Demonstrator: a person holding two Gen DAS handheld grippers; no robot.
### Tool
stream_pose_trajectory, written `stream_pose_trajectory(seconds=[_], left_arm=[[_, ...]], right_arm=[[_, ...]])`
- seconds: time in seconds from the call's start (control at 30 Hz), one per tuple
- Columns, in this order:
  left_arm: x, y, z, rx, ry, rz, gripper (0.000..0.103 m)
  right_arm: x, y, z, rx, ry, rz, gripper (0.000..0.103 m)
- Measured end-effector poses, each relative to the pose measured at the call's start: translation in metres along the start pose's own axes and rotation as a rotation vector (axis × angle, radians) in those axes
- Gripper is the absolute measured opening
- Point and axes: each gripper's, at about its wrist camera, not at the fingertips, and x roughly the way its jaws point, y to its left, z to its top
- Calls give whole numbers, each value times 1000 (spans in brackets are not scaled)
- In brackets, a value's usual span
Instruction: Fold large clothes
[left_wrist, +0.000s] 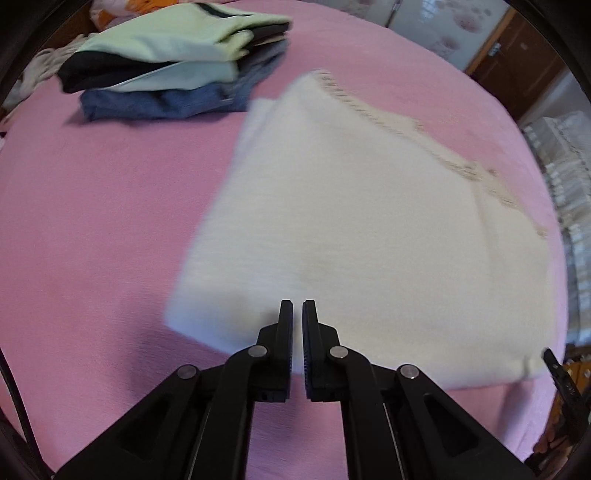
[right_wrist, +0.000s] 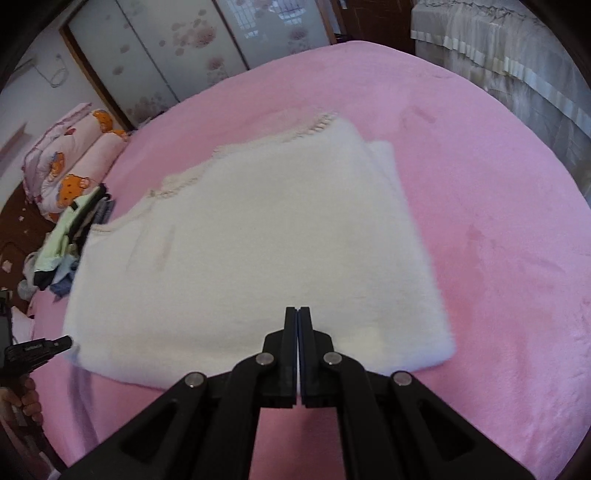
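A white fuzzy garment (left_wrist: 369, 221) (right_wrist: 258, 240) lies folded into a rough rectangle on the pink bed (left_wrist: 92, 221) (right_wrist: 498, 221), its fringed trim along the far edge. My left gripper (left_wrist: 297, 306) hovers over the garment's near edge, shut, with no cloth seen between the pads. My right gripper (right_wrist: 298, 310) is also shut over the near edge, and holds nothing I can see. In the right wrist view the left gripper (right_wrist: 68, 341) sits by the garment's near left corner. The left wrist view shows the right gripper (left_wrist: 548, 356) by the near right corner.
A stack of folded clothes (left_wrist: 177, 62) (right_wrist: 74, 229) in green, black and blue sits on the bed beyond the garment's left side. Patterned pillows (right_wrist: 74, 155) lie past it. Wardrobe doors (right_wrist: 184, 44) and lace-covered furniture (right_wrist: 498, 55) border the bed. A hand (right_wrist: 29, 402) holds the left gripper.
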Motion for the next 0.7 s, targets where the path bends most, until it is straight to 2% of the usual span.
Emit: stream_pose_trajectory(seconds=[0.17,0.37,0.5,0.57,0.6,0.7], left_arm=[[3,-58,-1,100,48,-131,1],[13,-112,2,190,81,-242,1],[32,-131,1,210,131,-280,1],[39,-134,-1,213,145,-278,1],[47,-137,4,203,146,-254,1],[70,-144,19,179,143,-252,1]], right_arm=[[16,61,-13,-81,61,201,0],[48,127,-20,-293,123,234,0],[64,134,-10,-254,124,247,0],[80,132,-1,-224,138,241,0],[86,128,4,-205,138,255,0],[101,125,22,-158,115,285,0]])
